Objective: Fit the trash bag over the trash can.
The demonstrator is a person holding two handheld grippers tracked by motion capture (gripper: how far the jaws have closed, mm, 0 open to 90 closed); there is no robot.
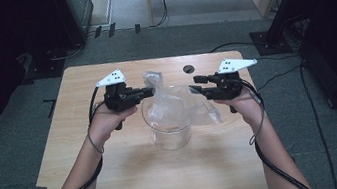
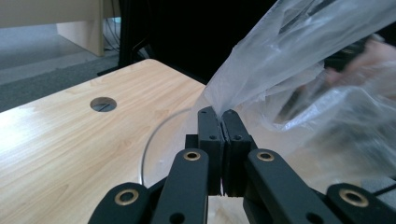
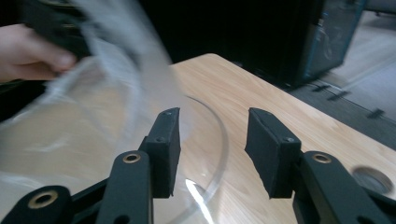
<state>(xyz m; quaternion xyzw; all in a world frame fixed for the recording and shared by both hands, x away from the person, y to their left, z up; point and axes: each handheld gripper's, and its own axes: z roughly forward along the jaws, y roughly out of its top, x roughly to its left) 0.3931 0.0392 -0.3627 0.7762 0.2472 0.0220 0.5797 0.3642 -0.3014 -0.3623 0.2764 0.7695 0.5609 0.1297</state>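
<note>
Two tools we count: the left tool point(image 2: 223, 122) is clenched on one clear plastic bag point(image 1: 178, 104) draped over one glass container point(image 1: 170, 133) mid-surface point(image 1: 118, 178); our right tool point(image 3: 212, 140) gapes, nothing between its jaws, above the rim.

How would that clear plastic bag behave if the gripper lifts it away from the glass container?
Probably floppy: the plastic bag sags in crumpled folds where the left gripper pinches its edge. Likely very light, being thin and see-through. It may drag on the glass container it drapes over.
</note>
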